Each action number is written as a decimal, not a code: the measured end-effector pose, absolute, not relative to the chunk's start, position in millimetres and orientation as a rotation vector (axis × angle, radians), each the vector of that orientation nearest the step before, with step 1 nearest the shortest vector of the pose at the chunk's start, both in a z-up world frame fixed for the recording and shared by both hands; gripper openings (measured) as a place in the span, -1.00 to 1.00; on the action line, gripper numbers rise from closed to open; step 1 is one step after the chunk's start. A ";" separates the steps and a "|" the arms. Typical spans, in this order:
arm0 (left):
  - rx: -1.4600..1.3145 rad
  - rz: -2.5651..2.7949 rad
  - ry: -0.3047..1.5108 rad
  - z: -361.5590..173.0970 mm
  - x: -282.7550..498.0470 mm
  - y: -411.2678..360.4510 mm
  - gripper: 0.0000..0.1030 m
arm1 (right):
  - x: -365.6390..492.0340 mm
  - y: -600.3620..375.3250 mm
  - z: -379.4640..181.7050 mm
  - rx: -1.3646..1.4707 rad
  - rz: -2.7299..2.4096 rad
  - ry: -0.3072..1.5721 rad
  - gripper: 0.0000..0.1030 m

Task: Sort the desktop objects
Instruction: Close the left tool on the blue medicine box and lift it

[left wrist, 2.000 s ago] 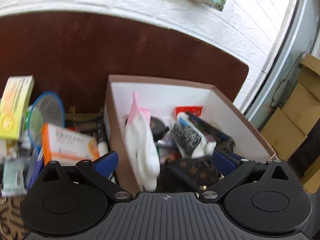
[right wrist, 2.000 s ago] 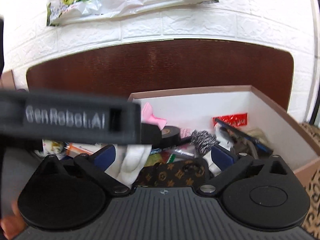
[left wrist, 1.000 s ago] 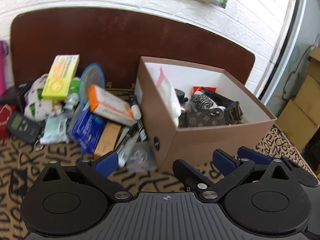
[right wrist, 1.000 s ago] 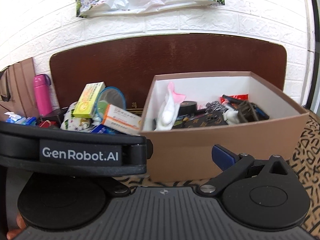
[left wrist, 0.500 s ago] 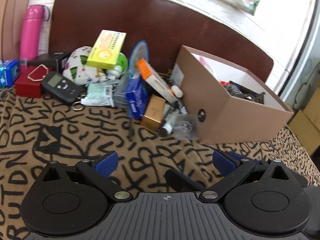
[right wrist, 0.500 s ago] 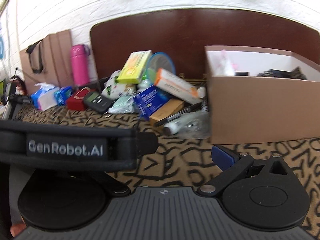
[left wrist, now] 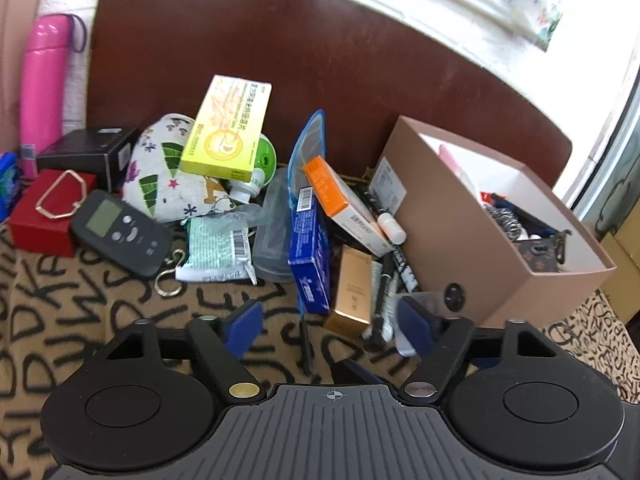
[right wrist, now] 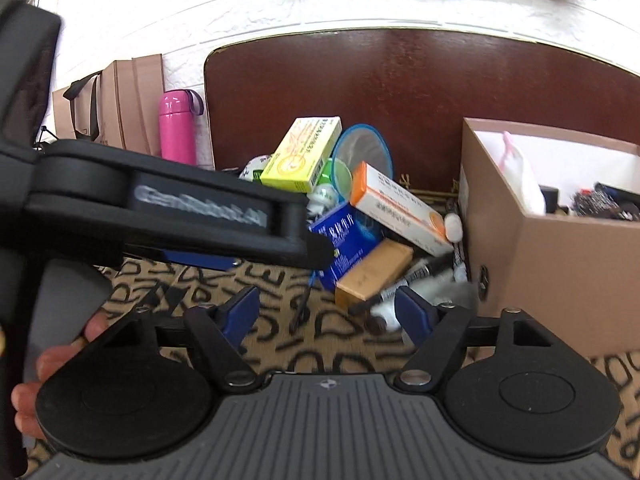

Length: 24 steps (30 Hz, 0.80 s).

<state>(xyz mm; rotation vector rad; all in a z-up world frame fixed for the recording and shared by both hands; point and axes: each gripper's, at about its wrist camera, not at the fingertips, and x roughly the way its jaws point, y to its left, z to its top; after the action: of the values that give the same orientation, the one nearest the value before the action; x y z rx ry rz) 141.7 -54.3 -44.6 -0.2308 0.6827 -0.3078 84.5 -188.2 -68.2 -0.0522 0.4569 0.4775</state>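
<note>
A pile of desktop objects lies left of a brown cardboard box (left wrist: 460, 240): a yellow-green carton (left wrist: 228, 128), an orange-white carton (left wrist: 344, 204), a blue carton (left wrist: 310, 256), a gold carton (left wrist: 352, 288) and black markers (left wrist: 394, 264). My left gripper (left wrist: 330, 326) hovers just short of the gold carton, its jaws closing with nothing pressed between the pads. My right gripper (right wrist: 326, 312) hangs before the same gold carton (right wrist: 374, 270), jaws closing too, gripping nothing. The left gripper's black body (right wrist: 160, 208) crosses the right wrist view. The box (right wrist: 560, 272) holds several sorted items.
A black digital scale (left wrist: 120, 232), a patterned pouch (left wrist: 160, 168), a red box (left wrist: 44, 212), a black box (left wrist: 88, 152) and a pink bottle (left wrist: 42, 80) sit at the left. A dark headboard and white wall stand behind. A hand (right wrist: 60, 360) holds the left gripper.
Both grippers have drawn back from over the brown box and swung left and down toward the pile. Their blue pads now stand closer together than before.
</note>
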 end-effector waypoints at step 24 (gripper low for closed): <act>-0.190 -0.310 0.781 -59.4 216.7 -58.0 -0.65 | 146.9 -150.0 -88.1 -0.126 0.477 0.472 -0.24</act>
<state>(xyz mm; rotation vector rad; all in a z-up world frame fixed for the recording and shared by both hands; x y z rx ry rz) 216.7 -58.0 -59.4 -0.1904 0.7805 -0.3099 146.9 -150.0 -88.1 -0.1263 0.4722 0.4773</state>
